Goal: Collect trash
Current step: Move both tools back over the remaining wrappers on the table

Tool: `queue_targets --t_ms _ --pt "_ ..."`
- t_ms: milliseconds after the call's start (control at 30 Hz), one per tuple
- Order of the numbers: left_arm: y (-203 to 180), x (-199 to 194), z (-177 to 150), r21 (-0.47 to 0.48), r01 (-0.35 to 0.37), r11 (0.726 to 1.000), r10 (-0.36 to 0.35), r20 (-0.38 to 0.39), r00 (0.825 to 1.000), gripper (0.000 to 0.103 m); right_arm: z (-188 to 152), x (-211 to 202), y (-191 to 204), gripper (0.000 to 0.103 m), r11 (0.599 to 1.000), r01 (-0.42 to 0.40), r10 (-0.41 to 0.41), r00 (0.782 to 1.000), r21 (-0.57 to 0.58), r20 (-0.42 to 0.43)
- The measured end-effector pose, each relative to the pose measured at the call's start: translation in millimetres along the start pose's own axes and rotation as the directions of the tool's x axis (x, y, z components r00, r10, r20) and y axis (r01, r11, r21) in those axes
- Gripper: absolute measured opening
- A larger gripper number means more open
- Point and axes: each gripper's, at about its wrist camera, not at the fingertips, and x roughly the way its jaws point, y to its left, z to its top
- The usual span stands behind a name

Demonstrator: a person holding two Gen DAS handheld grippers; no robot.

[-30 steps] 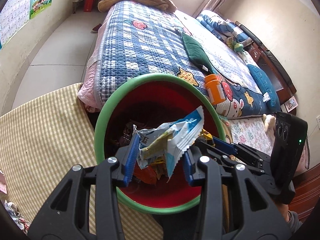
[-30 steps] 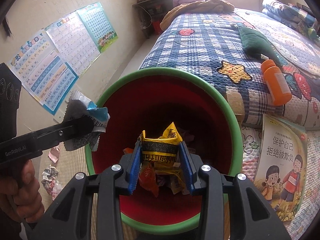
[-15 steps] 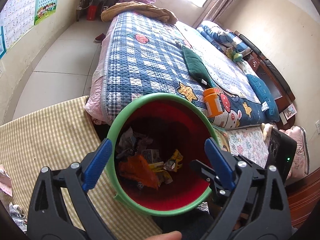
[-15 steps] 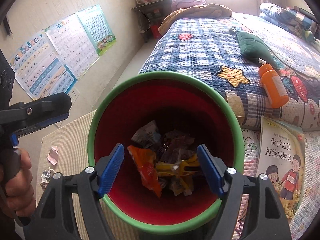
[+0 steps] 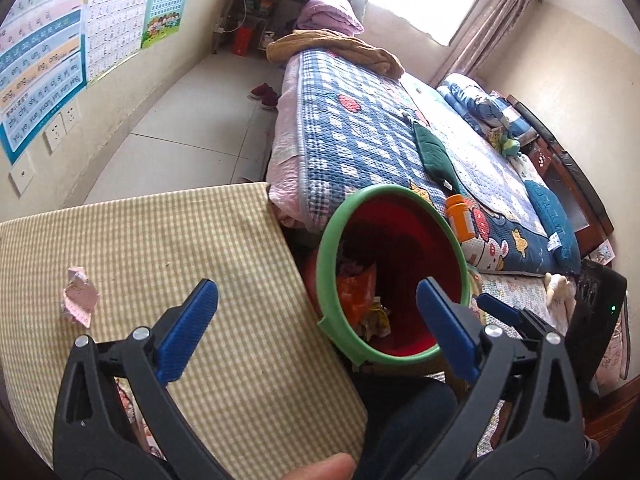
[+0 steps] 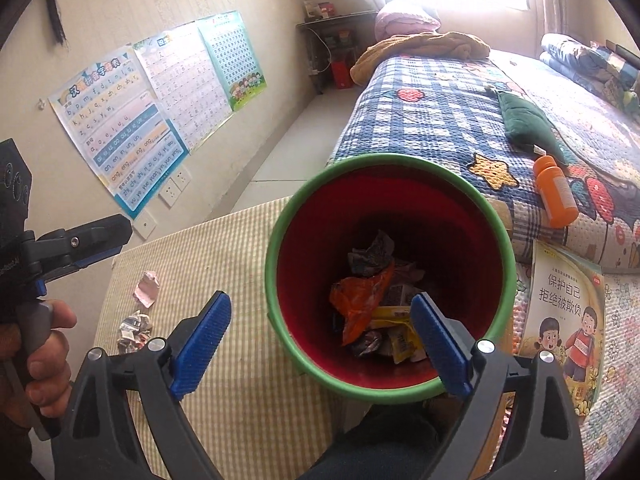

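A red bin with a green rim [image 6: 276, 240] [image 5: 326, 248] stands beside a table with a yellow checked cloth [image 5: 160, 240] [image 6: 224, 248]. Inside it lie several wrappers [image 6: 360, 300] [image 5: 356, 292]. My left gripper [image 5: 316, 320] is open and empty, over the table's edge next to the bin; it also shows at the left of the right wrist view [image 6: 100, 240]. My right gripper [image 6: 320, 344] is open and empty, above the bin's near-left rim. A crumpled pink paper [image 5: 78, 296] [image 6: 146, 288] and a silvery crumpled wrapper [image 6: 134, 328] lie on the cloth.
A bed with a blue checked quilt [image 5: 352, 132] [image 6: 440, 120] stands behind the bin, with an orange bottle [image 5: 460, 222] [image 6: 556, 192] and a green cushion [image 6: 528, 124] on it. A children's book [image 6: 568, 320] lies right of the bin. Posters [image 6: 132, 128] hang on the wall.
Both grippers opened and let their wrappers fall into the bin. Both then drew back and swung left toward the table, the left one further.
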Motion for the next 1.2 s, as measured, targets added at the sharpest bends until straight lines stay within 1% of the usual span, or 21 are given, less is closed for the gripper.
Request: queue_targets --t_ms 133,233,333,400,467,567,700,833,1000,1133,1200 --pt "30 -35 -21 -0.051 -0.059 0.997 0.060 0.014 0.998 0.097 -8 -5 34 0.088 0.998 -0.043 0.043 0.999 -0.048 -0.003" --pt "56 -57 -41 -0.089 -0.089 0.992 0.091 0.022 0.996 0.097 -18 -6 60 0.090 0.994 -0.073 0.073 0.997 -0.085 -0.008" --pt "90 -69 -60 -0.148 -0.137 0.979 0.136 -0.017 0.991 0.097 -29 4 84 0.090 0.989 -0.106 0.101 0.994 -0.103 -0.048" --pt "110 -76 -71 -0.163 -0.183 0.970 0.177 -0.048 0.983 0.097 -37 11 102 0.090 0.984 -0.124 0.115 0.991 -0.125 -0.074" --pt "127 -87 -81 -0.187 -0.213 0.959 0.207 -0.048 0.977 0.097 -43 17 120 0.090 0.979 -0.144 0.131 0.987 -0.147 -0.097" --pt "152 -104 -95 -0.238 -0.219 0.946 0.213 -0.048 0.976 0.097 -53 24 144 0.090 0.970 -0.173 0.152 0.980 -0.171 -0.128" --pt "175 -118 -111 -0.277 -0.208 0.938 0.204 -0.044 0.978 0.097 -71 37 170 0.090 0.960 -0.200 0.165 0.969 -0.194 -0.182" --pt "191 -118 -115 -0.301 -0.198 0.933 0.189 -0.061 0.980 0.097 -89 56 186 0.090 0.955 -0.230 0.179 0.950 -0.186 -0.255" --pt "202 -112 -112 -0.299 -0.186 0.936 0.173 -0.070 0.983 0.097 -101 74 203 0.090 0.951 -0.243 0.178 0.935 -0.189 -0.306" --pt "210 -103 -111 -0.305 -0.172 0.936 0.156 -0.078 0.985 0.097 -106 82 213 0.090 0.945 -0.251 0.173 0.928 -0.209 -0.330" --pt "216 -93 -111 -0.317 -0.171 0.933 0.147 -0.099 0.984 0.097 -110 90 218 0.090 0.944 -0.255 0.171 0.920 -0.208 -0.353"
